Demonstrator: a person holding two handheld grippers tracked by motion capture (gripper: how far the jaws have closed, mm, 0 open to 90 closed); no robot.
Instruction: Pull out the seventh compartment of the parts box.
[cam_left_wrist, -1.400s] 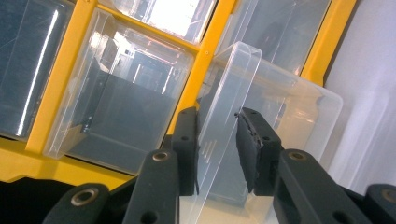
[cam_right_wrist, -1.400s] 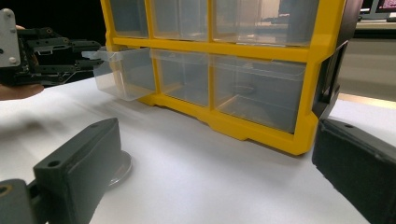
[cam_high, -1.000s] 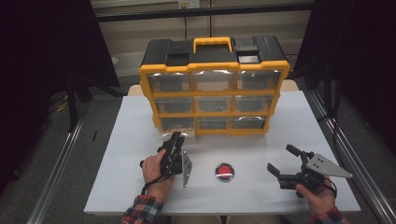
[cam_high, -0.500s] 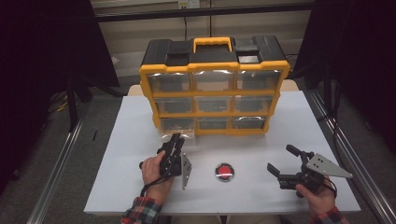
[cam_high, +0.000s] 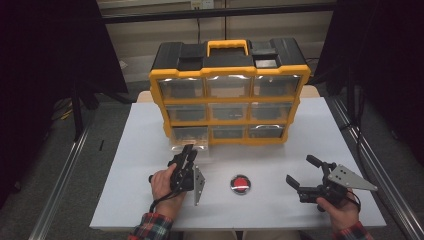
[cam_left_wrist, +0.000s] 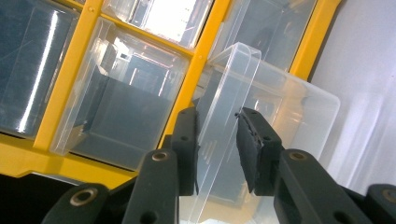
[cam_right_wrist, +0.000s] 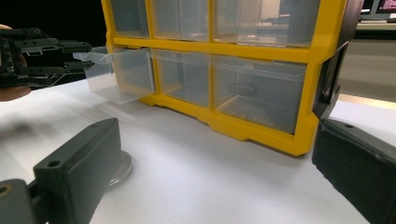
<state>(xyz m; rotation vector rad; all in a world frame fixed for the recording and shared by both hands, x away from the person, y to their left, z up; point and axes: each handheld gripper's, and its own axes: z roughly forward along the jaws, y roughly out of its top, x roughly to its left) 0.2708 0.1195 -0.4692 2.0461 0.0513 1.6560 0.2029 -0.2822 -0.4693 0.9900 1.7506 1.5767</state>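
**Operator:** Two hand-held grippers are on station. Report the left hand-held gripper (cam_high: 189, 156).

**Inspector:** It sits at the bottom-left drawer (cam_high: 189, 139) of the yellow organizer cabinet (cam_high: 229, 95). In the left gripper view the drawer's clear front lip (cam_left_wrist: 229, 116) stands between the two black jaws. The pad on one side lies against the lip; the other pad stands just beside it, and whether it presses on the plastic cannot be told. The drawer projects out of its bay toward the person, its rear part inside the cabinet frame.

**Operator:** Right hand-held gripper (cam_high: 302, 173)?

**Inspector:** Released. Its jaws are spread wide with nothing between them. It is held low over the white worktop (cam_high: 135, 150), near the right front corner, well apart from the cabinet.

**Operator:** Other items?

**Inspector:** One red round disc (cam_high: 240, 184) lies flat on the worktop between the two grippers, touching neither. In the right gripper view the disc (cam_right_wrist: 119, 173) lies just behind one jaw, and the open drawer (cam_right_wrist: 122, 74) shows at the cabinet's lower corner with the left gripper at its lip.

**Operator:** Cabinet condition?

**Inspector:** Upright at the rear of the worktop, nine clear drawers in three rows, black top with a yellow handle (cam_high: 227, 46). The other eight drawers sit flush.
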